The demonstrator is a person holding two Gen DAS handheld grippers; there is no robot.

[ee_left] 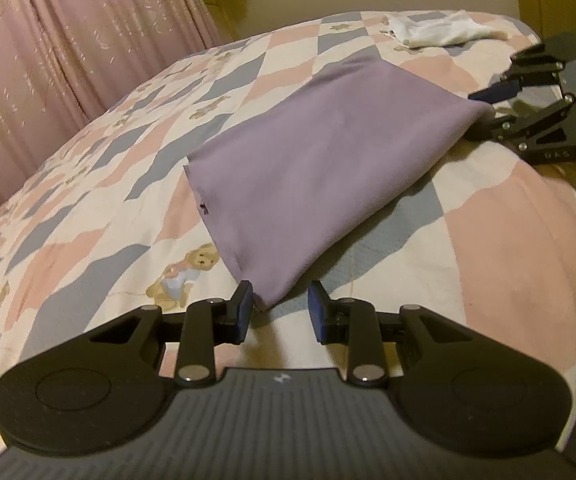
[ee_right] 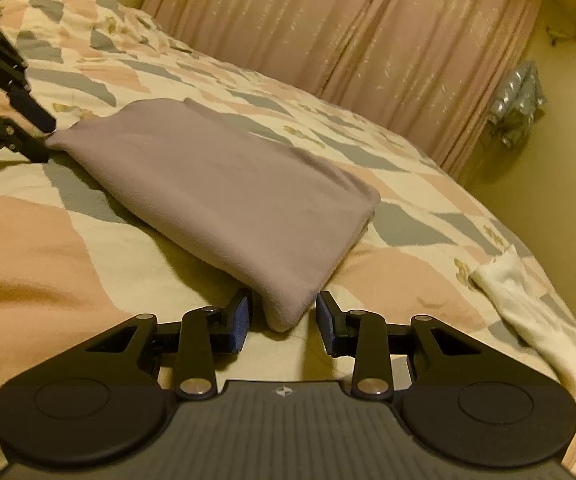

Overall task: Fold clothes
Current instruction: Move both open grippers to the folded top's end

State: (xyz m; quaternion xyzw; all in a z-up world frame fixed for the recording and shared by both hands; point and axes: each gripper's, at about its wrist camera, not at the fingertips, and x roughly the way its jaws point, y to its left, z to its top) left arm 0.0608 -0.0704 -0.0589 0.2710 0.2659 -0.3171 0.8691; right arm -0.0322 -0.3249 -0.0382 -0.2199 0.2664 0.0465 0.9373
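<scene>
A folded purple garment (ee_left: pixel 311 168) lies on the patchwork bed cover (ee_left: pixel 88 216); it also shows in the right wrist view (ee_right: pixel 228 200). My left gripper (ee_left: pixel 280 312) is open, its blue pads either side of the garment's near corner, not closed on it. My right gripper (ee_right: pixel 284 320) is open too, its pads either side of the opposite corner. Each gripper shows in the other's view: the right one (ee_left: pixel 483 114) at the garment's far corner, the left one (ee_right: pixel 46 136) at its far left corner.
A white cloth (ee_left: pixel 439 30) lies crumpled near the bed's far edge, seen also in the right wrist view (ee_right: pixel 527 312). Pink curtains (ee_left: pixel 68 40) hang behind the bed. The bed edge (ee_left: pixel 567 240) drops off to the right.
</scene>
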